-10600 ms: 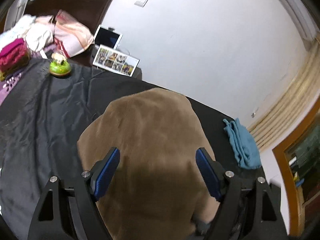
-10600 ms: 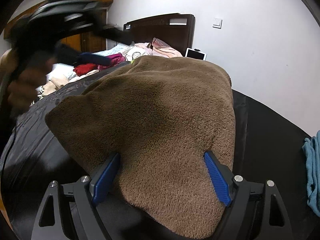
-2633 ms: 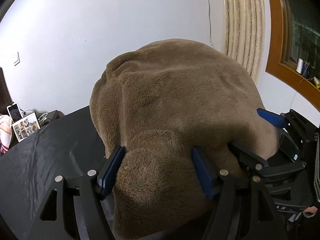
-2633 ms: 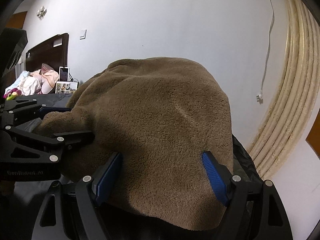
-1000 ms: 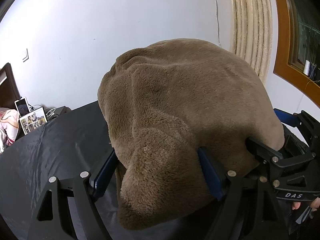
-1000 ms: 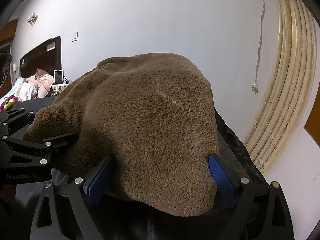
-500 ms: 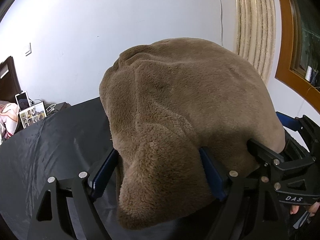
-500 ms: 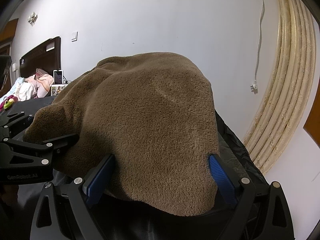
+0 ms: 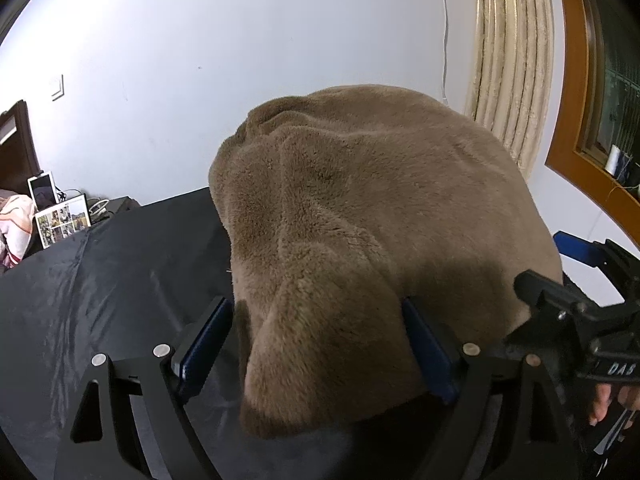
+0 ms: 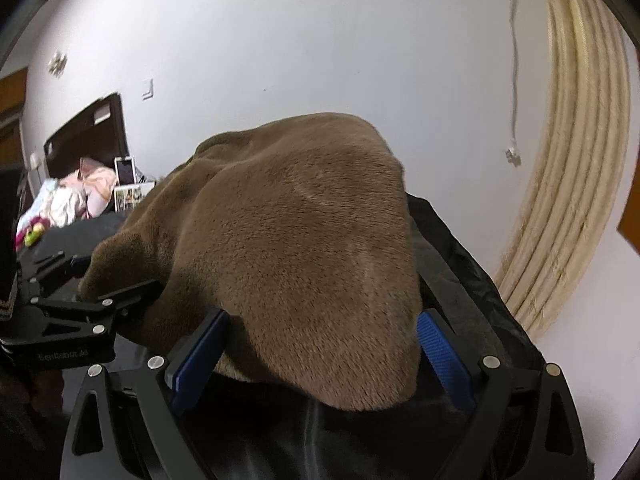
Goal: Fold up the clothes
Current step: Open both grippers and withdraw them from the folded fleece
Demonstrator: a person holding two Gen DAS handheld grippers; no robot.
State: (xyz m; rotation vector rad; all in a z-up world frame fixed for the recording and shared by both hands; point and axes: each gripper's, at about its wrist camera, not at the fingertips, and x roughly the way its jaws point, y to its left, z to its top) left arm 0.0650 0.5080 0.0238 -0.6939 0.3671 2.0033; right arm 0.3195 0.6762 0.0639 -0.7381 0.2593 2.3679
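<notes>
A plain white wall [image 9: 248, 60], ribbed cream curtains [image 10: 576, 184] and a wood-framed window [image 9: 576, 92] are seen behind a bed spread with a glossy, creased black sheet [image 9: 100, 280]. A thick brown fleece garment [image 9: 360, 248], soft and short-piled, is heaped on the sheet in a rounded mound with a lobe drooping forward. The left gripper [image 9: 316, 350] is held wide open, its ribbed blue pads set either side of that lobe; whether the cloth is gripped cannot be told. The right gripper [image 10: 320, 354] is likewise spread wide, a smooth rounded flap of fleece lying between its pads. A framed photo collage [image 9: 62, 226] and crumpled pale laundry [image 10: 68, 200] are seen near the dark headboard [image 10: 88, 132].
</notes>
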